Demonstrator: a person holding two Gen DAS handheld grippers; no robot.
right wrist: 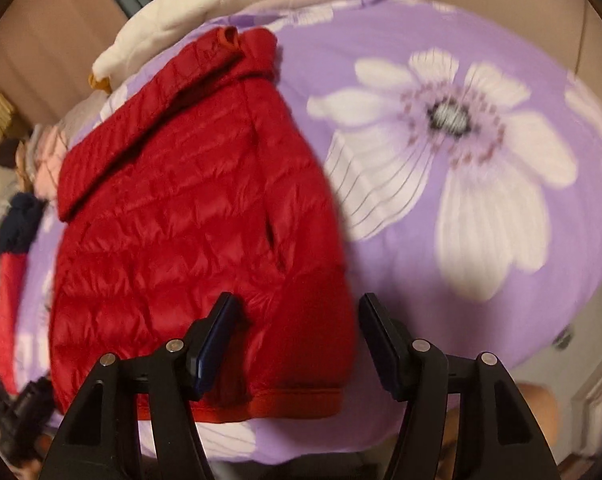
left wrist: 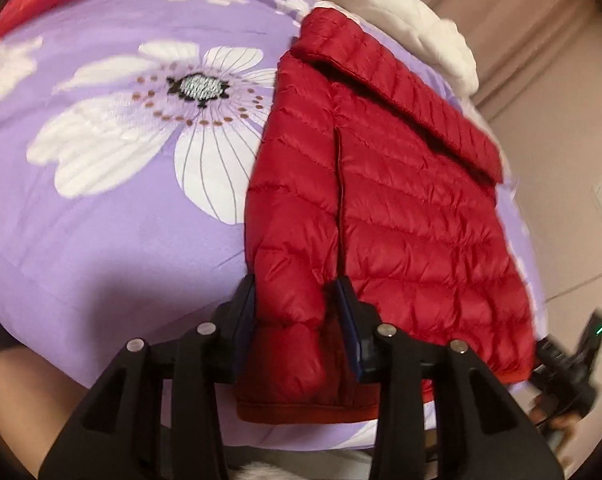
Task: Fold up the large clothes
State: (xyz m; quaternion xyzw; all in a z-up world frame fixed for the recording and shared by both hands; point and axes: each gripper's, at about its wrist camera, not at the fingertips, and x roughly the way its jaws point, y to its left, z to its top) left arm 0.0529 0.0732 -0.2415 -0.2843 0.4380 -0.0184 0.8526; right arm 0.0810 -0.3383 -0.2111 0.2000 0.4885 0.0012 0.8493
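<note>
a: where does the red quilted puffer jacket [left wrist: 401, 216] lie?

b: on the bed, over a purple floral duvet [left wrist: 113, 216], near its edge. it is already doubled lengthwise, a sleeve laid across the body and the hem band toward the cameras. a white garment [left wrist: 421, 24] sits just beyond the collar.

a: state of the left hand-held gripper [left wrist: 297, 312]?

b: its jaws straddle the hem-side corner of the jacket, with padded fabric bulging between them. whether the pads actually press on the fabric cannot be told from this view.

a: and the right hand-held gripper [right wrist: 297, 332]?

b: released. the jaws stand apart over the opposite hem corner, one finger over the fabric and the other over the duvet, nothing pinched.

a: how will the jacket likely handle?

b: judged light, soft and springy. the shiny shell looks slippery, so thin pinches may slide and trapped air may reopen folds.

a: best hold?

b: probably the ribbed hem band at both corners, taking all layers, then carrying the hem toward the collar.
</note>
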